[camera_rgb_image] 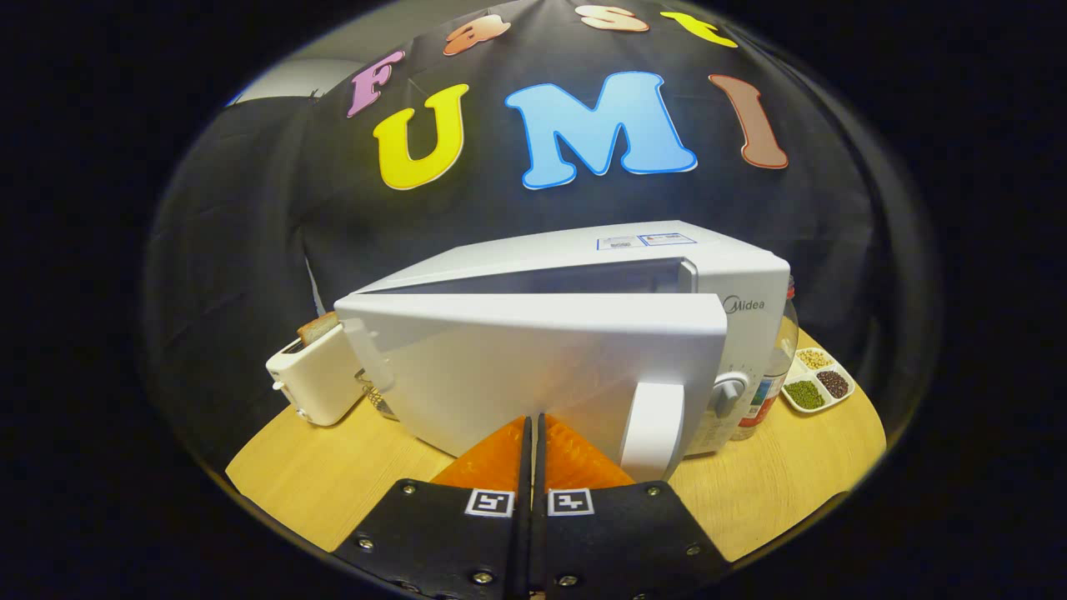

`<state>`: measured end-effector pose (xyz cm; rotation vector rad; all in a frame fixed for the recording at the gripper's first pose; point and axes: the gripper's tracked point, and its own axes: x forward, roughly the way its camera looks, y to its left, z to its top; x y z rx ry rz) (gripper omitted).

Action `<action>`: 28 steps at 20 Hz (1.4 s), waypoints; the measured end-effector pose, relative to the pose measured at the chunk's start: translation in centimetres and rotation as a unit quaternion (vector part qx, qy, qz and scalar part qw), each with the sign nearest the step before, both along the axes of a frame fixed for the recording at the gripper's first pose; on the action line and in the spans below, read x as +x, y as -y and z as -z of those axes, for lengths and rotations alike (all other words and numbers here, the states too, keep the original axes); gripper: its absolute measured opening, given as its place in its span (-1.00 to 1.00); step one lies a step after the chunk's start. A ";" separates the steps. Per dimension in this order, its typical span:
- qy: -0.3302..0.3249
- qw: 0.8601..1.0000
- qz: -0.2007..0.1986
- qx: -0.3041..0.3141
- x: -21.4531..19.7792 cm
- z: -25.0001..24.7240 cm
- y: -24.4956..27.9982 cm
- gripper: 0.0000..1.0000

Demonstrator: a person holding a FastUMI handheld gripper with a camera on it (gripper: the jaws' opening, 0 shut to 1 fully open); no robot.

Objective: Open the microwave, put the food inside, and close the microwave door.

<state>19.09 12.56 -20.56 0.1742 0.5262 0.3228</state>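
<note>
In the gripper view my jaws are pressed together with only a thin slit between them, and I see nothing held in them. Their tips are at the lower edge of the microwave door, just left of its handle; whether they touch the door I cannot tell. The door stands partly open, with a dark gap along its top against the microwave body. The microwave sits on the wooden bench. To its left is a toaster with a slice of bread standing in its slot. To its right a bottle stands just beside it, and further right lies a divided dish with beans
</note>
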 end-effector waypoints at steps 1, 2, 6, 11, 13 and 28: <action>0.002 1.000 0.006 0.002 0.9 0.0 0.2 -0.99; 0.003 1.000 0.011 0.003 1.8 -0.1 0.4 -0.99; 0.002 1.000 0.014 0.015 3.8 -0.1 0.3 -0.99; 0.034 0.999 0.013 -0.033 5.0 0.2 0.2 -0.99; 0.029 0.999 0.017 -0.027 4.7 0.3 -0.1 -0.99; 0.140 0.986 0.074 -0.050 -9.8 -12.5 5.6 -0.98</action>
